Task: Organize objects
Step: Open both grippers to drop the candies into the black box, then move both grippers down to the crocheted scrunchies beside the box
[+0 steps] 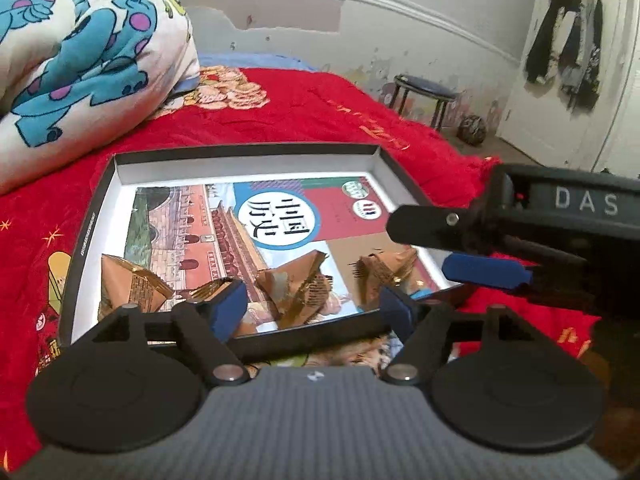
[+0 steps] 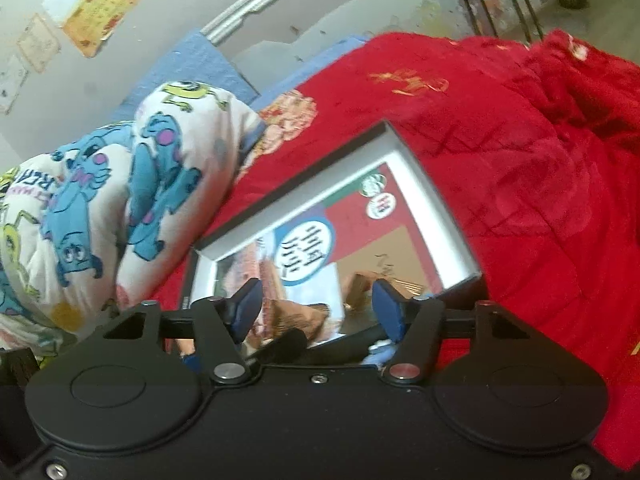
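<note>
A shallow black box [image 1: 248, 150] with white inner walls lies on a red bedspread [image 1: 320, 100]. Inside it lies a colourful book [image 1: 276, 216] with Chinese title, and three brown-gold wrapped packets [image 1: 132, 284] [image 1: 300, 284] [image 1: 384, 272] rest on the book. My left gripper [image 1: 314, 312] is open and empty, just above the box's near edge. My right gripper [image 1: 452, 244] reaches in from the right over the box's right edge, open and empty. In the right wrist view the right gripper [image 2: 316, 312] hovers open above the box [image 2: 304, 168] and book [image 2: 360, 232].
A rolled cartoon-print quilt [image 1: 80, 60] lies at the left on the bed. A dark stool [image 1: 424, 92] and a ball [image 1: 472, 130] stand on the floor beyond the bed. Clothes hang on a white door [image 1: 568, 40] at the far right.
</note>
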